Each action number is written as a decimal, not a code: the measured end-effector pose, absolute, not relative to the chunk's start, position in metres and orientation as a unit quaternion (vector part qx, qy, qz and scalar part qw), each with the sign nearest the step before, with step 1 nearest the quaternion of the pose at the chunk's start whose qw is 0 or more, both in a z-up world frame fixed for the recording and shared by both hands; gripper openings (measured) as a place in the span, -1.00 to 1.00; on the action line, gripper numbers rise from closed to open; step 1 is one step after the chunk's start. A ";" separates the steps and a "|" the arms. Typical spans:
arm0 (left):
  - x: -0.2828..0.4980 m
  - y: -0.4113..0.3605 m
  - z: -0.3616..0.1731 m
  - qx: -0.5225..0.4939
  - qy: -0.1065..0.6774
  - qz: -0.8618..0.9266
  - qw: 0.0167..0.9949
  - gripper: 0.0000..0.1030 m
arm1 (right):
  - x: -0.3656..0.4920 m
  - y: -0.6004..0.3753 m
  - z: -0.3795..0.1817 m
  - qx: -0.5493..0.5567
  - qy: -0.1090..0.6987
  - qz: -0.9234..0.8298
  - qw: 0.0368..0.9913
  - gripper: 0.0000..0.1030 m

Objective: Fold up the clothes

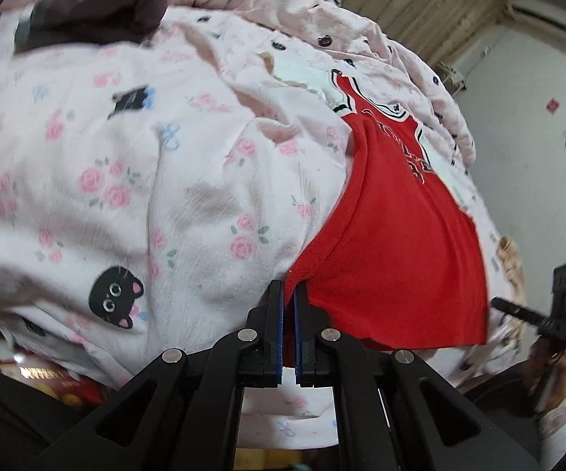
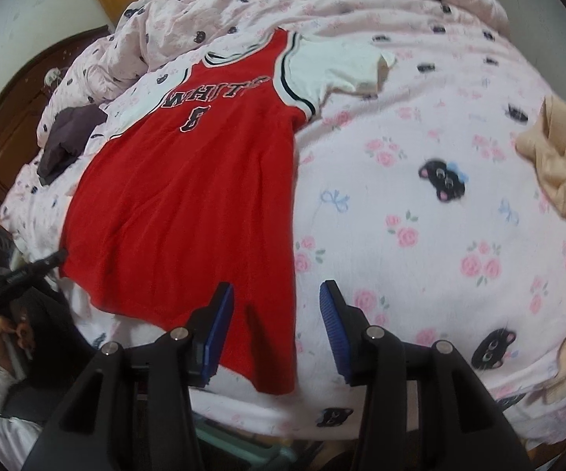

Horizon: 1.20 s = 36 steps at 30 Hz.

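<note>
Red jersey point(image 2: 188, 180): knitted cloth, matt, faintly ribbed, with white cotton-like sleeves. Pink blanket point(image 2: 420, 204) at 3 o'clock of it: fleecy, soft, fuzzy nap, printed. Beige garment point(image 2: 561, 165) at far 3 o'clock: thin, crumpled cloth. Dark garment point(image 2: 69, 139) at 9 o'clock: matt fabric. Right gripper point(image 2: 277, 294): matt black plastic, ridged blue rubbery pads, shiny metal pins. Headboard point(image 2: 12, 117): glossy dark wood.

Spread flat on the blanket point(image 2: 420, 212) – a jersey point(image 2: 188, 196), collar at the far end, hem nearest. Beyond its left edge, lying on the same blanket, a dark folded garment point(image 2: 71, 137); far off to the right, a crumpled cloth point(image 2: 565, 180). Behind the collar, heaped against the headboard point(image 2: 12, 125), a bunched quilt point(image 2: 212, 11)
</note>
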State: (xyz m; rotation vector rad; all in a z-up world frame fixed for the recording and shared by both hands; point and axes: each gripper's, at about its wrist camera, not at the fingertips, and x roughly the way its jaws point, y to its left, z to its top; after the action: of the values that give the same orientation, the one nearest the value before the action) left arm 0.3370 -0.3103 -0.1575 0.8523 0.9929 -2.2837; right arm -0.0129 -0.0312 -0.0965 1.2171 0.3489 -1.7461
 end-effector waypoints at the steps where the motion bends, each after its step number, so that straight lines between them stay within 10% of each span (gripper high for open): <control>1: 0.336 -0.308 -0.157 0.315 0.357 -0.842 0.255 -0.94 | -0.016 -0.030 -0.099 0.506 0.137 -0.710 0.469 -0.09; 10: 0.334 -0.311 -0.159 0.310 0.369 -0.842 0.243 -0.94 | -0.011 -0.042 -0.124 0.547 0.166 -0.670 0.473 -0.10; 12: 0.335 -0.310 -0.154 0.303 0.367 -0.846 0.240 -0.95 | -0.011 -0.043 -0.125 0.560 0.147 -0.647 0.495 -0.87; 28: 0.349 -0.298 -0.096 0.280 0.379 -0.860 0.196 -0.95 | -0.032 0.020 -0.053 0.501 -0.114 -0.583 0.629 -0.89; 36: 0.336 -0.306 -0.139 0.365 0.374 -0.819 0.238 -0.94 | -0.030 -0.003 -0.093 0.592 0.046 -0.623 0.510 -0.89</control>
State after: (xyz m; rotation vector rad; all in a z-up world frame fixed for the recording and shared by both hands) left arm 0.3357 -0.3060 -0.1394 0.9994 1.0232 -2.2430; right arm -0.0304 -0.0035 -0.0934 1.4248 0.1108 -1.4999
